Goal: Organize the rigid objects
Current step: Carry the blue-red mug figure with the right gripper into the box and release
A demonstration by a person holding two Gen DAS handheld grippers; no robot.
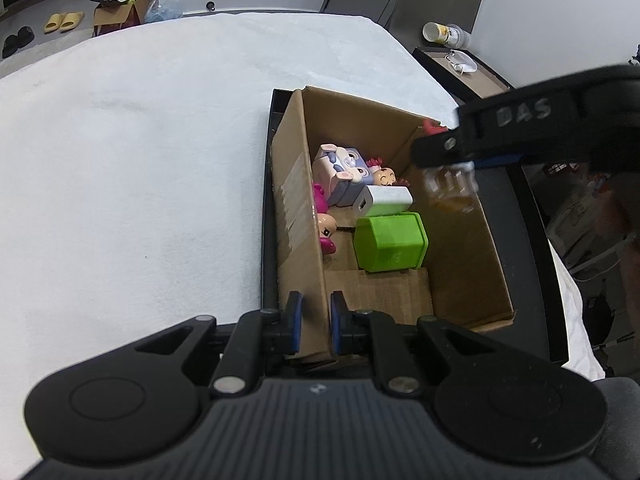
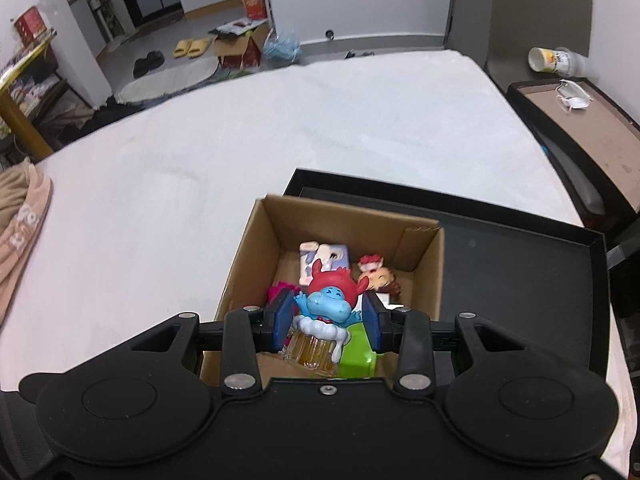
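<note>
An open cardboard box (image 1: 460, 248) stands in a black tray (image 1: 532, 240) on a white cover. My left gripper (image 1: 314, 312) is shut on the box's near left wall, one blue pad on each side. Inside lie a green block (image 1: 390, 242), a white charger (image 1: 386, 200), a lilac rabbit cube (image 1: 340, 164), a pink figure (image 1: 324, 224) and a small red-haired figure (image 1: 384, 176). My right gripper (image 2: 328, 316) hangs over the box (image 2: 348, 216), shut on a blue figurine (image 2: 326, 306) with a red hat and a clear amber base.
The white cover (image 2: 200, 152) spreads wide to the left of and beyond the tray (image 2: 520, 260). A dark side table (image 2: 580, 128) with a face mask (image 2: 572, 96) and a tipped cup (image 2: 554, 60) stands at the right. A pink cloth (image 2: 20, 220) lies at the left edge.
</note>
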